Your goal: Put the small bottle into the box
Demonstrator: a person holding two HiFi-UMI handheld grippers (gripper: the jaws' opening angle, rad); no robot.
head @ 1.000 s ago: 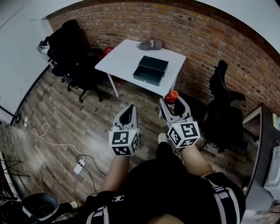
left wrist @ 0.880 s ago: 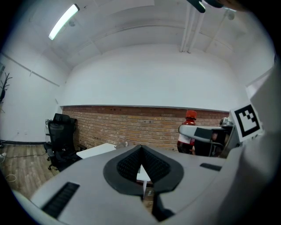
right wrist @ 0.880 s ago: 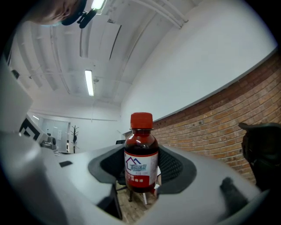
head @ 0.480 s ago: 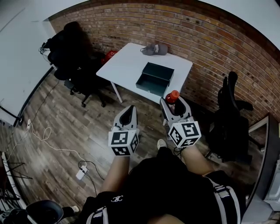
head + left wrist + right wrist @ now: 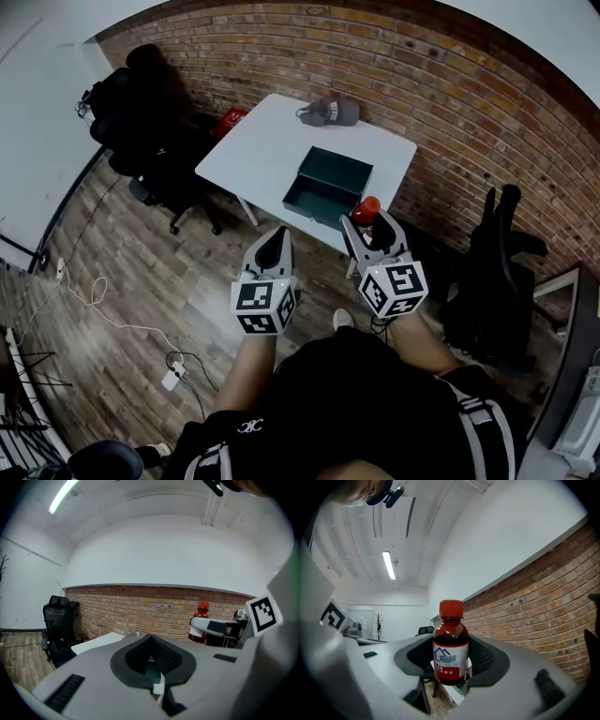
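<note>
My right gripper point(image 5: 367, 227) is shut on a small dark-red bottle point(image 5: 450, 645) with a red cap and a white label, held upright. From the head view the bottle point(image 5: 366, 210) hangs just short of the white table's near edge, right beside the open dark-green box point(image 5: 327, 186). The box lies in the middle of the white table point(image 5: 253, 150), with its lid raised at the far side. My left gripper point(image 5: 273, 249) is shut and holds nothing, over the wooden floor in front of the table. The left gripper view also catches the bottle point(image 5: 200, 622) at the right.
A grey cap point(image 5: 330, 112) lies at the far edge of the table by the brick wall. Black office chairs stand at the left point(image 5: 131, 112) and the right point(image 5: 495, 267). Cables and a power strip point(image 5: 172, 377) lie on the floor at the left.
The table and box have drawn closer in the head view. The bottle's cap now sits near the box's right front corner. Both grippers keep their hold and pose.
</note>
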